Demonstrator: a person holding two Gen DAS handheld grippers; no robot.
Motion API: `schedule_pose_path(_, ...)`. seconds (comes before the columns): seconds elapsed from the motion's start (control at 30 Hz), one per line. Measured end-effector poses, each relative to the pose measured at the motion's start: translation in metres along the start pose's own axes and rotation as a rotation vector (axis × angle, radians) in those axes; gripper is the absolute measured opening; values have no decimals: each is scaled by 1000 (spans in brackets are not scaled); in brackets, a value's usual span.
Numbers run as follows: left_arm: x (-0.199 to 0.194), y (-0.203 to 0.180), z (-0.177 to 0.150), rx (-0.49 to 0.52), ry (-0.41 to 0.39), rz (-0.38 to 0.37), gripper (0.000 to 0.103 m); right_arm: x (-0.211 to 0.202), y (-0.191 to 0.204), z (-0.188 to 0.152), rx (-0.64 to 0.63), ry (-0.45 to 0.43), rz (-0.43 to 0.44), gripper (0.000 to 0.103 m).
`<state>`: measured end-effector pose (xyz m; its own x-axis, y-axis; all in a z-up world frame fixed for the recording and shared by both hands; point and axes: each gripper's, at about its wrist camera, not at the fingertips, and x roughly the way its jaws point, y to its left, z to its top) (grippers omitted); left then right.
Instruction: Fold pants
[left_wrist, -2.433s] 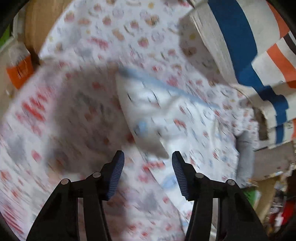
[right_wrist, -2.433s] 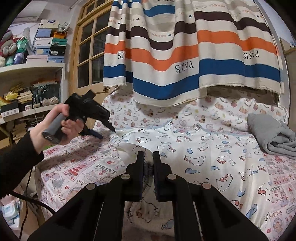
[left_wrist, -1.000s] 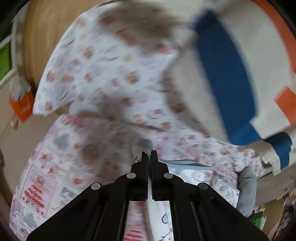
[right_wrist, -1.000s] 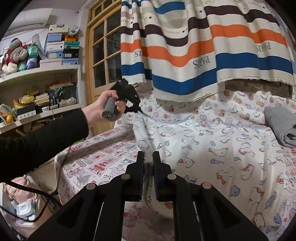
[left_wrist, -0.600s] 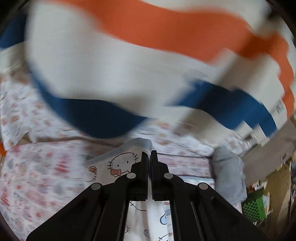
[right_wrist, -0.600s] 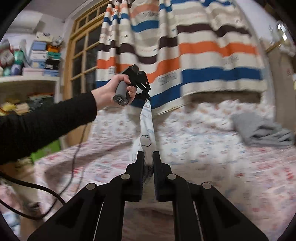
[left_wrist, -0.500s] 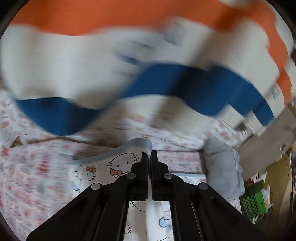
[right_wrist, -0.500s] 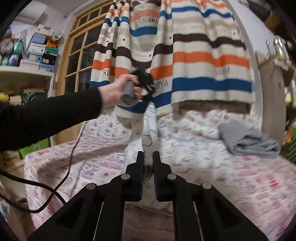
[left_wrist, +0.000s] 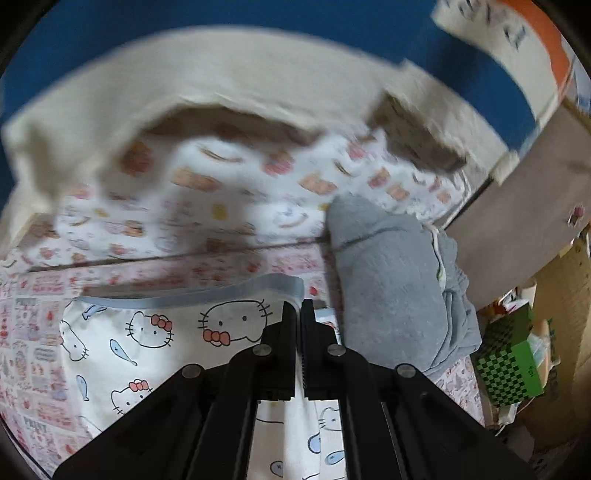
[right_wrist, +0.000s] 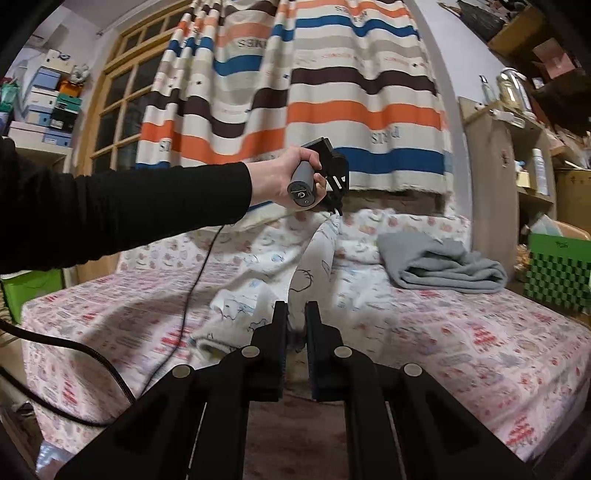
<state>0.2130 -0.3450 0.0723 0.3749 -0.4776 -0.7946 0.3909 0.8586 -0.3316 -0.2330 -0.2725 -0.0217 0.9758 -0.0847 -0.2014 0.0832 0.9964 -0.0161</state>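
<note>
Above the bed (right_wrist: 461, 354), the Hello Kitty print pants (right_wrist: 314, 269) hang stretched between the two tools, lifted clear of the patterned sheet along most of their length. The left hand-held gripper (left_wrist: 298, 314) is clamped on a corner of the pale blue waistband (left_wrist: 192, 295), with its jaws pressed together over the fabric edge. The right hand-held gripper (right_wrist: 295, 317) is clamped on the other end of the garment, low and close to the mattress edge.

The main risk, as I judge it, is the thin bite at the waistband: only a sliver of cloth sits between the left jaws, so a sharp tug or swing could pull it free and drop the pants in a heap. The garment also looks twisted into a narrow rope in the right wrist view, so laying it down as it is would likely trap creases or leave the legs misaligned. The left tool is held high, near the striped curtain (right_wrist: 295, 92), and could snag its hem. The folded grey blanket (right_wrist: 443, 269) lies near where the pants might land.
</note>
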Motion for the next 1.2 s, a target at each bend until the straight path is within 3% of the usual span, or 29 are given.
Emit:
schedule_pose_path(0.17,33,-22,-12,29,45,14,1,1,-15,-11,20,39,-31,9)
schedule_pose_path(0.37,61,-22,-17,20,76,46,1,6,-25,-21,45,68,-25,9)
schedule_pose_path(0.6,90,-18,-21,6,135,-8,2,9,-29,-24,49,78,-21,9)
schedule_pose_path(0.63,92,-19,-22,14,140,-17,4,9,-29,-24,44,76,-29,9)
schedule_pose_path(0.7,91,-17,-24,19,130,-42,21,9,-29,-25,44,67,-47,11)
schedule_pose_path(0.73,88,-15,-24,18,117,-49,26,9,-29,-25,44,68,-54,15)
schedule_pose_path(0.8,74,-11,-23,26,61,-46,37,9,-30,-25,48,66,-89,46)
schedule_pose_path(0.87,56,-9,-24,66,8,-45,37,8,-35,-24,67,51,-114,67)
schedule_pose_path(1.0,13,10,-37,102,-86,-69,41,9,-45,-20,96,60,-129,67)
schedule_pose_path(1.1,-27,25,-62,159,-182,-13,41,10,-55,-17,116,55,-140,67)
schedule_pose_path(1.13,-39,33,-71,165,-197,-6,42,10,-58,-16,119,52,-146,67)
schedule_pose_path(1.2,-61,54,-87,133,-180,-61,43,12,-63,-12,118,49,-149,67)
